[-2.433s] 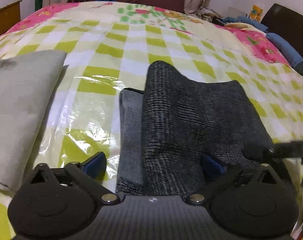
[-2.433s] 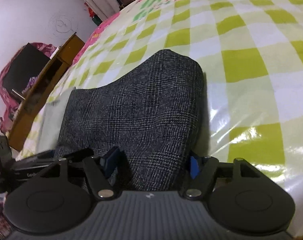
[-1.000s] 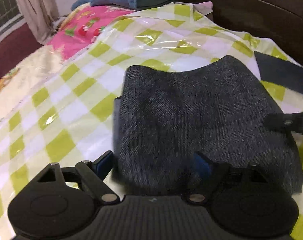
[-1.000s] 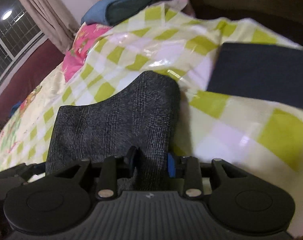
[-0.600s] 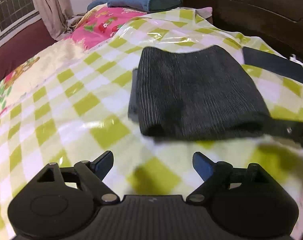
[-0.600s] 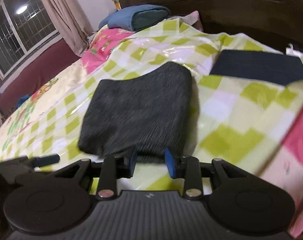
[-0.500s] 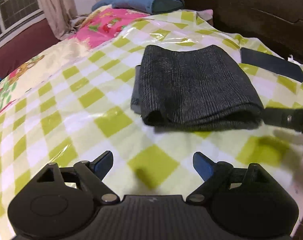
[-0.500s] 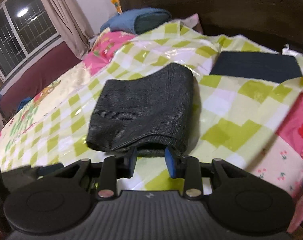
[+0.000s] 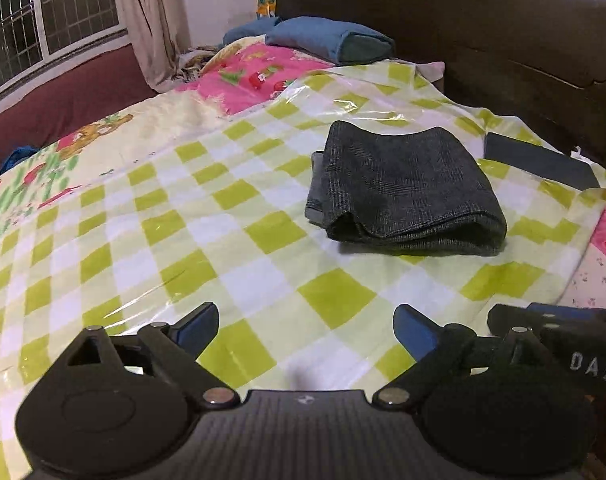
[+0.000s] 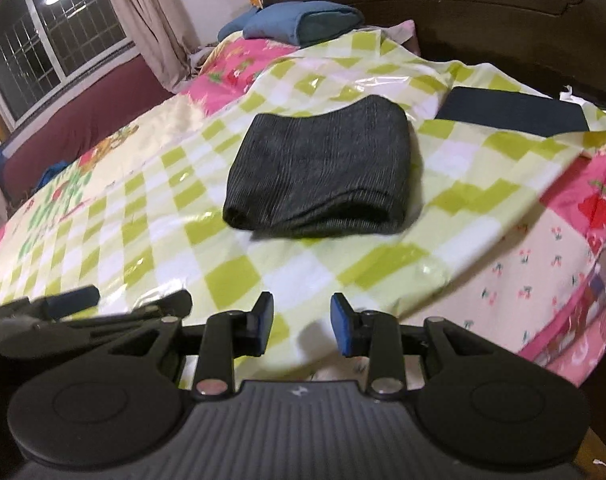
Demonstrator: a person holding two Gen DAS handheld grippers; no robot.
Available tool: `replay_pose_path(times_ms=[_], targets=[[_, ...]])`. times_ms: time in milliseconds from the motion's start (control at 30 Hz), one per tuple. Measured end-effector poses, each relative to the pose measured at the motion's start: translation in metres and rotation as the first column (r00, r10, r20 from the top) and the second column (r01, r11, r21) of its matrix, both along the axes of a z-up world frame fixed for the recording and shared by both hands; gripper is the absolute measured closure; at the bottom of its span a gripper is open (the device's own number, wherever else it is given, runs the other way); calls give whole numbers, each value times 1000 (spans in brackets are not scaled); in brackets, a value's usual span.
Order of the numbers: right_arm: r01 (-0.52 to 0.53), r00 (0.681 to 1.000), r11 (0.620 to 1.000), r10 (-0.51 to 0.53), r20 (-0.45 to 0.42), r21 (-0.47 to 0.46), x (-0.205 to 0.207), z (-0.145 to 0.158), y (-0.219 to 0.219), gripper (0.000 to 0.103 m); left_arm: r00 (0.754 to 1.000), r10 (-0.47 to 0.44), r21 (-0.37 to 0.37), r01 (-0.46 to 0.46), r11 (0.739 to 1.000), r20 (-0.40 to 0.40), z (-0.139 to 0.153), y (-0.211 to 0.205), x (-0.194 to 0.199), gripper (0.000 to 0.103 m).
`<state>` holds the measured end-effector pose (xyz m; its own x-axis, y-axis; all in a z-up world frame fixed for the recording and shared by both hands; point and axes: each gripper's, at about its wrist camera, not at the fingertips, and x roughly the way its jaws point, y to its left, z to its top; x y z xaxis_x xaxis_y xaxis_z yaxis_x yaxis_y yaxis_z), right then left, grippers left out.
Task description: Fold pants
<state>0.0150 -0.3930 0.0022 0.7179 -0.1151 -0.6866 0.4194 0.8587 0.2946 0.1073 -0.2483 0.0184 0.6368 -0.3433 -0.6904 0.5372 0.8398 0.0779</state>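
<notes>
Pants point(image 9: 407, 192) dark grey checked weave, folded into a compact thick rectangle, lying flat on the bed point(image 9: 191, 240), on the green-and-white checked plastic sheet point(image 9: 263, 280), toward the headboard end and nearer the bed's right edge. Rolled fold edge faces the cameras, a lighter grey layer sticks out at the bundle's left side. Nothing touches them.

Just beyond the pants, at the sheet's far right corner, a flat dark rectangular cloth point(image 9: 539, 162), apart from the pants. Blue pillow point(image 9: 335, 42) at the headboard edge, dark wooden headboard point(image 9: 483, 32) behind it. Pink cartoon-print bedsheet point(image 10: 563, 248) shows under the plastic along the right edge. Window point(image 10: 59, 40) with grille and curtain point(image 10: 151, 20) on the far left wall.

Left gripper point(image 9: 305, 326) well short of the pants, above bare sheet, fingers point(image 9: 195, 326) spread wide, having just been opening, nothing between them. Right gripper point(image 10: 301, 322) also near the bed's near edge, apart from the pants, fingers point(image 10: 343, 328) narrow with a small gap, empty. Each gripper's tip shows at the edge of the other's view.
</notes>
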Motion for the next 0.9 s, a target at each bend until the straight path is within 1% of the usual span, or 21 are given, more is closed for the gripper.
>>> replay_pose_path(times_ms=[100, 233, 433, 900], targets=[[-3, 1000, 1000, 3, -4, -6, -3, -1, 6, 69, 1000, 5, 7, -5, 1000, 4, -2, 6, -5, 0], [-3, 1000, 1000, 3, -11, -15, -8, -2, 12, 69, 1000, 8, 6, -8, 1000, -14, -6, 11, -7, 0], [4, 1000, 1000, -5, -22, -22, -11, -3, 14, 69, 1000, 3, 28, -3, 1000, 9, -4, 7, -12, 0], [22, 999, 999, -23, -29, -23, -19, -2, 10, 69, 1000, -9, 39, 8, 999, 17, -3, 2, -17, 0]])
